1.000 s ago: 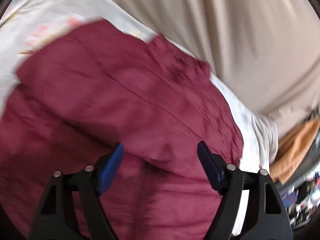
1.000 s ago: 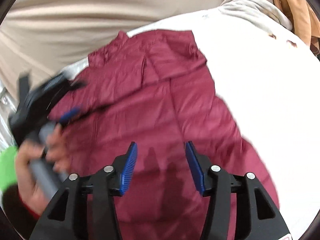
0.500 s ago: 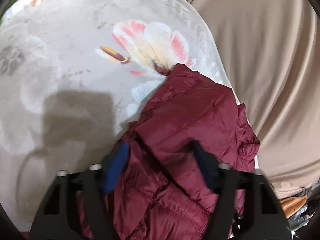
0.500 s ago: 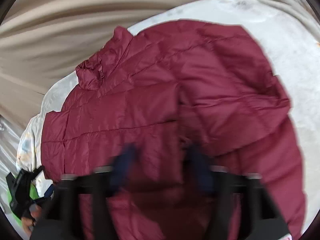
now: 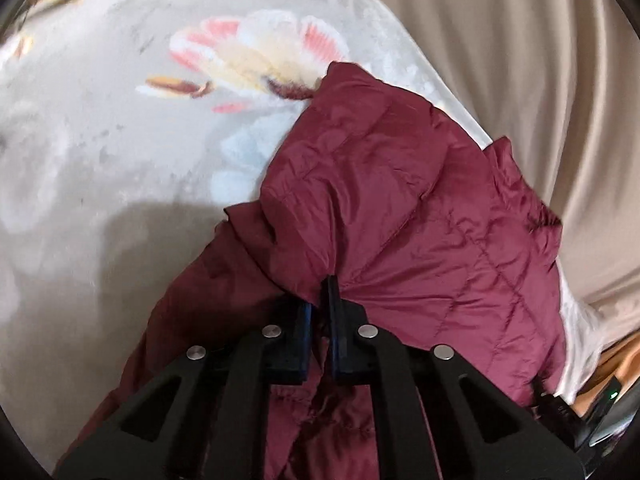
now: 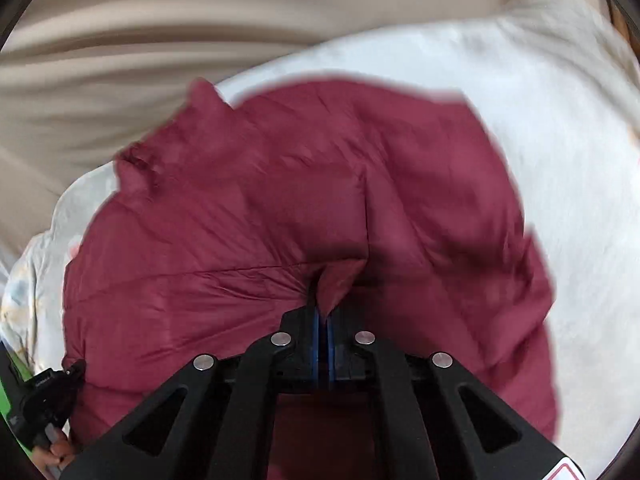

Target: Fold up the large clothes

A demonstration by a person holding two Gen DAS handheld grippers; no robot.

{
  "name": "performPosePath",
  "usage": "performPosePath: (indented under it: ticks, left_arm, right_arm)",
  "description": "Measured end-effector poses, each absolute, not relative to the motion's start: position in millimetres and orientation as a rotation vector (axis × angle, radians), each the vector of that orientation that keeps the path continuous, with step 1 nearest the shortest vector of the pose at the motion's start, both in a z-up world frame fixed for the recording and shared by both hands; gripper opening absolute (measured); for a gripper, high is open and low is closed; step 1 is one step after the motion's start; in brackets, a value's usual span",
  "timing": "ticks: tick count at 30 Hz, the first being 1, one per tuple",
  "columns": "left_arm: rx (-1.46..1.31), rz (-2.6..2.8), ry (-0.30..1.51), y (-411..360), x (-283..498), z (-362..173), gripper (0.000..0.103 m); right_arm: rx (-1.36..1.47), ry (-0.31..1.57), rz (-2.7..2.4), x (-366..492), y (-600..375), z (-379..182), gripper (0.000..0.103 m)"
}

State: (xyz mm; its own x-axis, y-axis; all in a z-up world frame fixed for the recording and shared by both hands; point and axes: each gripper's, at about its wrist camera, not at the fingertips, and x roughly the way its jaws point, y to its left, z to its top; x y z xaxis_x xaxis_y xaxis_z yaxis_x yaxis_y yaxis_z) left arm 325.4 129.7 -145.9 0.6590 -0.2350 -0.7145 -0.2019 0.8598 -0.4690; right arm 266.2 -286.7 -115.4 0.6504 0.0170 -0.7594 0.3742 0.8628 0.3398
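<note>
A maroon quilted jacket lies on a pale floral bedspread. My left gripper is shut on a fold of the jacket's edge, and fabric bunches up from between the blue pads. In the right wrist view the jacket spreads wide, collar at the upper left. My right gripper is shut on a pinch of the jacket near its middle seam. The left gripper also shows at the jacket's lower left edge in the right wrist view.
A beige curtain hangs behind the bed and also fills the top of the right wrist view. Orange cloth and dark items lie off the bed's far right edge. The white bedspread stretches to the right.
Both grippers have closed from open onto the jacket's fabric. The left gripper moved from over the jacket's body to its edge; fabric now puckers at both grips.
</note>
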Motion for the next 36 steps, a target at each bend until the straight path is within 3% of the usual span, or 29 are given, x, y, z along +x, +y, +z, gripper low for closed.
performPosePath:
  ticks: [5,8,10,14,17,21,23,36]
  left_arm:
    - [-0.514,-0.021,0.862,128,321,-141,0.009]
    - [-0.505,-0.034,0.848,140,303,-116,0.017]
    - [-0.49,-0.026,0.814,151,286,-95,0.021]
    - [-0.494,-0.034,0.737,154,271,-62,0.024]
    - [-0.436,-0.063,0.736,130,295,-64,0.027]
    - [-0.345,-0.022,0.821,107,329,-105,0.026]
    - [-0.31,0.005,0.836,108,334,-122,0.026]
    - [-0.296,0.064,0.805,134,333,-136,0.021]
  right_arm:
    - [0.503,0.863,-0.22,263,-292,-118,0.004]
    - [0.512,0.78,-0.347,235,-299,-86,0.015]
    - [0.52,0.678,-0.305,217,-281,-55,0.015]
    - [0.38,0.687,-0.038,248,-197,-29,0.011]
    - [0.3,0.748,0.176,282,-118,-42,0.008]
    - [0.222,0.888,0.278,307,-65,-94,0.004]
    - [0.222,0.906,0.24,314,-74,-109,0.0]
    - [0.512,0.826,-0.301,246,-335,-133,0.0]
